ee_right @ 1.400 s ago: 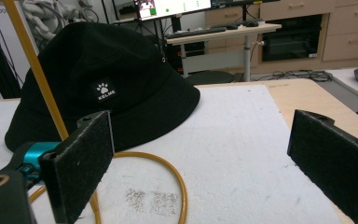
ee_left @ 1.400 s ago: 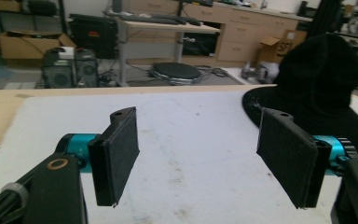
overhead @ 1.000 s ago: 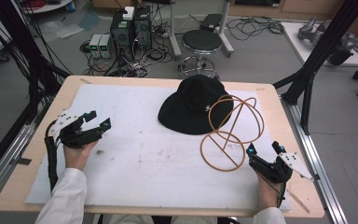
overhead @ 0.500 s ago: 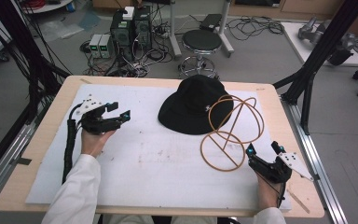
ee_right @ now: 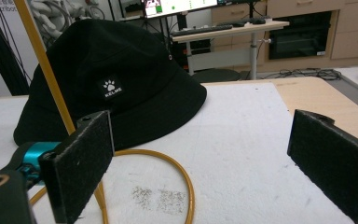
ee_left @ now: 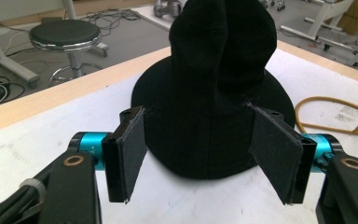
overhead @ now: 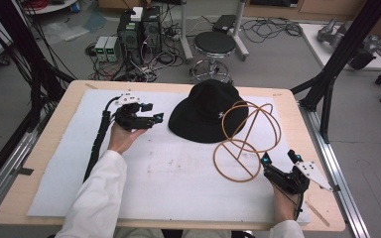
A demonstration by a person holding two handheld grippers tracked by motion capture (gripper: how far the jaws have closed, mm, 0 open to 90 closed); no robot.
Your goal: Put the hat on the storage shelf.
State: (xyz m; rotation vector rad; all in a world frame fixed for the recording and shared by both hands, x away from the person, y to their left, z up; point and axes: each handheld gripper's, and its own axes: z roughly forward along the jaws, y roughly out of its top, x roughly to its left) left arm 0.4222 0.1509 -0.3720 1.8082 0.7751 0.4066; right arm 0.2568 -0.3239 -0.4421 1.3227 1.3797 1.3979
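A black bucket hat [overhead: 203, 111] with a small white paw patch lies on the white mat, its right side leaning against a tan wire stand [overhead: 248, 134]. My left gripper [overhead: 154, 112] hovers open just left of the hat's brim. In the left gripper view the hat [ee_left: 219, 84] stands between and beyond the two pads [ee_left: 133, 154], untouched. My right gripper [overhead: 279, 157] rests open at the front right, beside the stand's base ring [overhead: 238, 158]. In the right gripper view the stand's upright wire [ee_right: 42, 60] crosses in front of the hat [ee_right: 112, 74], and the ring [ee_right: 179, 175] lies by the left pad [ee_right: 81, 163].
The white mat [overhead: 178, 183] covers most of the wooden table [overhead: 44, 163]. A black stool [overhead: 214, 44] stands beyond the far edge, with computer boxes [overhead: 134, 29] and cables on the floor. Black frame posts [overhead: 337, 64] rise at both table sides.
My left gripper has travelled from the table's left side rightward and away from the person, up to the hat's left brim. The right gripper, hat and stand have stayed put.
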